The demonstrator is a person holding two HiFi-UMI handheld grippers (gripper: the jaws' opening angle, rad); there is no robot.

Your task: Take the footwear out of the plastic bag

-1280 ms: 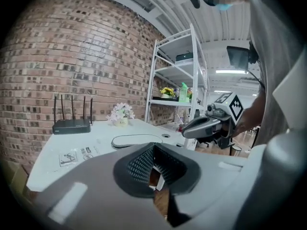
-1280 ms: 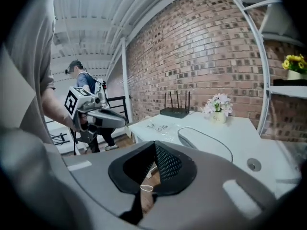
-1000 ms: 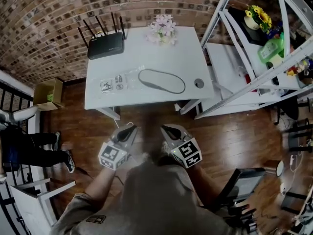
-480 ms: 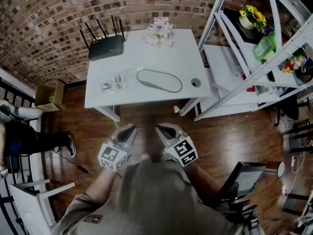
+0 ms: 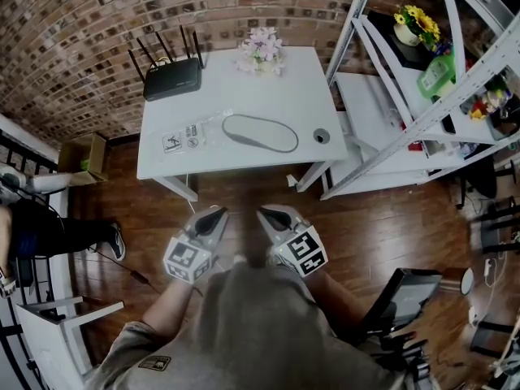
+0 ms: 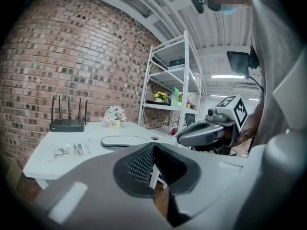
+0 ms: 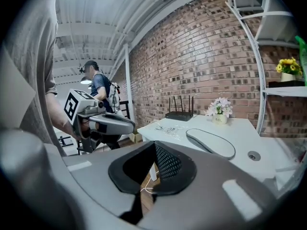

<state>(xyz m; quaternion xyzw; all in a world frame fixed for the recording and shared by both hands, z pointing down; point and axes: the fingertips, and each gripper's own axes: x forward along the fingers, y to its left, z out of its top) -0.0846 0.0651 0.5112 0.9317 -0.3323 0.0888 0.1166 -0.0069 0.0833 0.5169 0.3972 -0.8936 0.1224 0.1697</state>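
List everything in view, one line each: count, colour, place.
table: 1, white, against the brick wall
router: 1, black, table's back left
flower pot: 1, pale pink blooms, table's back edge
plastic bag: 1, clear with print, table's front
footwear: 1, grey, flat at the bag's right end
shelf rack: 1, white, right of table
yellow flowers: 1 pot, on rack
green bottle: 1, on rack
cardboard box: 1, brown, floor left of table
bystander: 1, dark clothes, far left
left gripper: grey, shut, empty, over floor
right gripper: grey, shut, empty, beside it
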